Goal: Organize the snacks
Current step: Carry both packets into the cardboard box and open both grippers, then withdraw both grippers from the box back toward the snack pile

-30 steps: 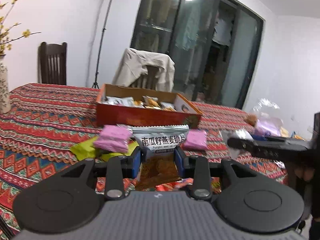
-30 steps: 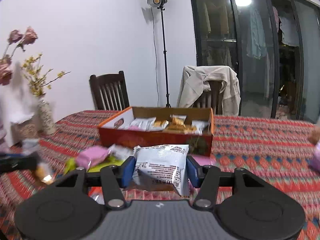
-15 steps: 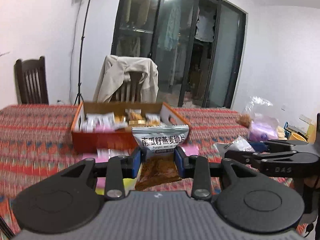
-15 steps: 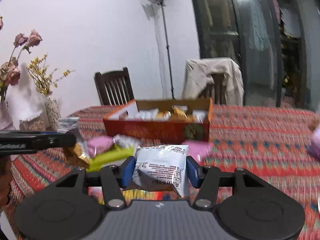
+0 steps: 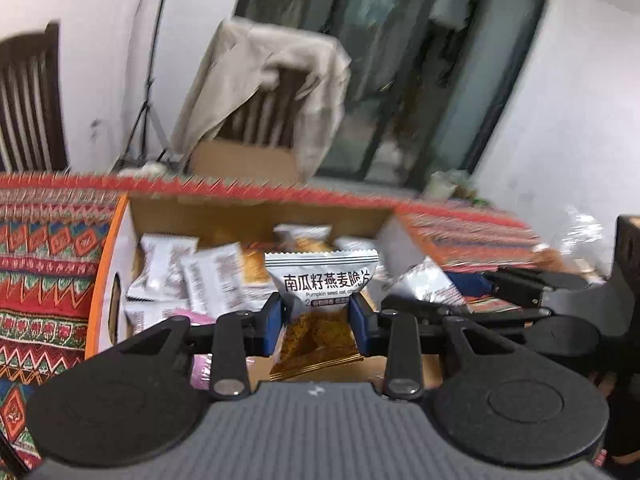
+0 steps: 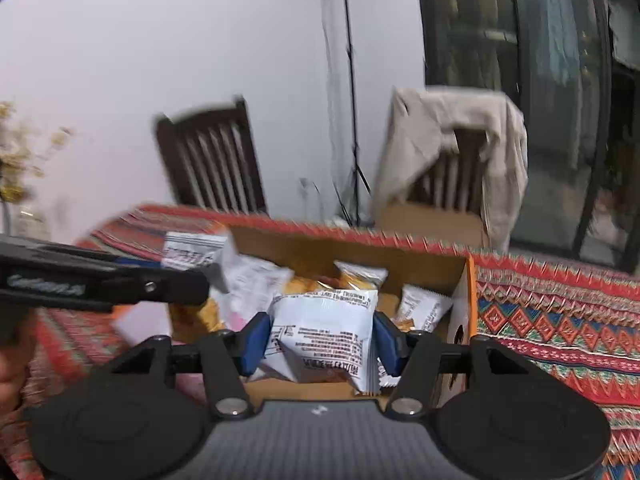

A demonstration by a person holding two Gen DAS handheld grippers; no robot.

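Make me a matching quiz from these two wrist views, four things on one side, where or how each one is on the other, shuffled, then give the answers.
Column one:
1. pumpkin seed oat crisp packet
2. white packet with small print
3. cardboard box
4. beige jacket

Column two:
A. draped over a chair back
B. clamped in the right gripper
C. on the patterned tablecloth, holding snacks
D. clamped in the left gripper

Pairs: 1-D, 2-B, 3-C, 4-A

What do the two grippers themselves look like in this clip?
Both match: the left gripper and right gripper have black linkage arms with silver pivot screws, blue finger pads, two round black discs and a ribbed grey body. No cables or sleeves visible.
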